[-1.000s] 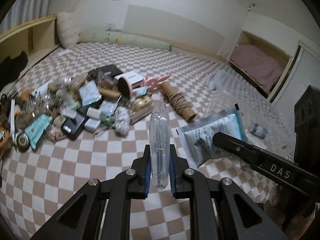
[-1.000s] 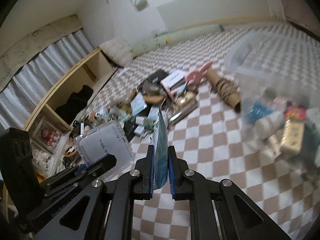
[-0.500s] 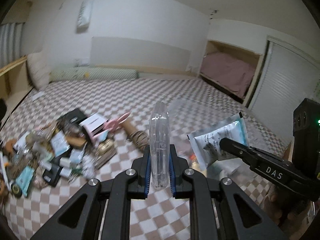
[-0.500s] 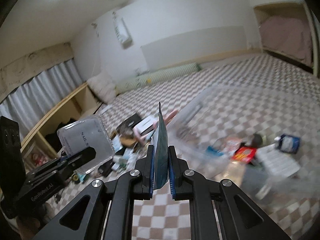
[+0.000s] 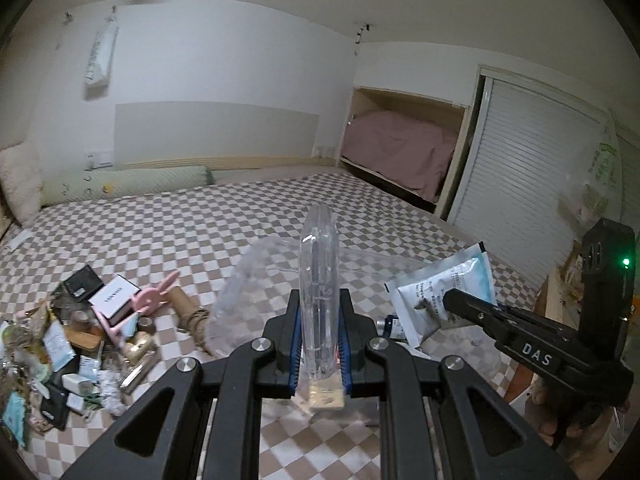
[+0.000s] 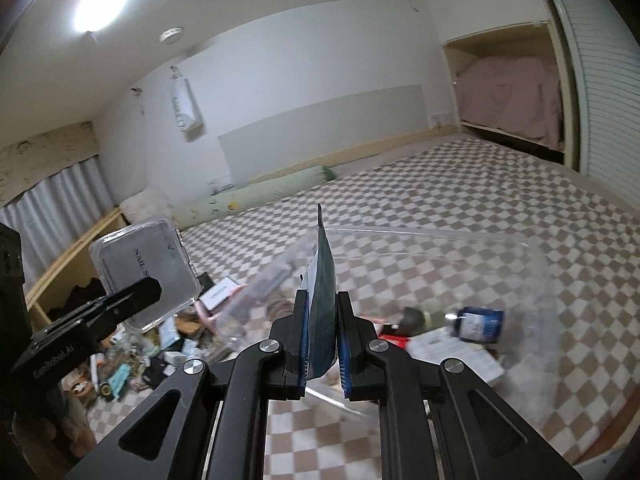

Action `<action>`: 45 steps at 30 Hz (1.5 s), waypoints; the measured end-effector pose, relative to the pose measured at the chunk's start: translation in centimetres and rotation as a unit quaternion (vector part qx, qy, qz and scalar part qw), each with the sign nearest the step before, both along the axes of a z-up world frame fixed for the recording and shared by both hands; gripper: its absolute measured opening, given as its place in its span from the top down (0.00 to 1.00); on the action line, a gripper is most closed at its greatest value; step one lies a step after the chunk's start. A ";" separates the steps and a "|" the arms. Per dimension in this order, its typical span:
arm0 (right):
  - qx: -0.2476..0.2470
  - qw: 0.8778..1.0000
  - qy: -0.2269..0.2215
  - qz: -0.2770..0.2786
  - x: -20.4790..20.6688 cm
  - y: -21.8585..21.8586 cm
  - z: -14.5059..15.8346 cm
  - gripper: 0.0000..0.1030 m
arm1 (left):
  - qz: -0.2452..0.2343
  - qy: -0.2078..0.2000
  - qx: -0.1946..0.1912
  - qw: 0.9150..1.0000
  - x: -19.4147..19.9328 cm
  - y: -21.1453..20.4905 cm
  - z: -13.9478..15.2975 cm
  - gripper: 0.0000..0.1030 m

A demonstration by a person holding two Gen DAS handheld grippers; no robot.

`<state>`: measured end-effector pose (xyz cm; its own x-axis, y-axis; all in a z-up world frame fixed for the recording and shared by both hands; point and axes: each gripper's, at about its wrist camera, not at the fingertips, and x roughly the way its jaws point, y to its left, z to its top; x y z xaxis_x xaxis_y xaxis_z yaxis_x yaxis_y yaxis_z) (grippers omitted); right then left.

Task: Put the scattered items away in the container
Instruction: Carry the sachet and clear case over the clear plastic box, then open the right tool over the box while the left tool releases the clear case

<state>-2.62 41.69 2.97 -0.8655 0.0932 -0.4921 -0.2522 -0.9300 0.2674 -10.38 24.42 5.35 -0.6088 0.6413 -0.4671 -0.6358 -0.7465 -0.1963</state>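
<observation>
With both sets of fingers clamped on something, this reads as the carrying step: the left gripper (image 5: 319,354) pinches a clear plastic case (image 5: 319,280) edge-on, and the right gripper (image 6: 322,344) pinches a flat foil sachet (image 6: 324,300). Both loads hang over or just beside the clear container (image 6: 532,288), whose rim shows blurred; a small jar (image 6: 478,325) and other bits already lie inside. Off to the left, a heap of scattered items (image 5: 80,344) remains on the checkered mat (image 5: 240,220). My guess is the next move calls for lowering each load inside the rim, then parting the fingers
</observation>
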 end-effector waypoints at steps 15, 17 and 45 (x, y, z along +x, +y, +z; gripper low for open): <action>0.009 0.996 -0.079 -0.039 -0.9 6.0 -4.1 0.87 | -0.023 -0.035 -0.071 0.997 -3.4 8.1 -4.8 0.85; 0.004 0.995 -0.089 -0.039 -1.3 6.5 -4.7 0.87 | -0.025 -0.035 -0.083 0.996 -3.7 9.0 -5.5 0.85; -0.034 0.984 -0.174 -0.029 -3.0 7.2 -8.2 0.87 | -0.025 -0.144 -0.102 0.984 -5.8 12.1 -9.6 0.48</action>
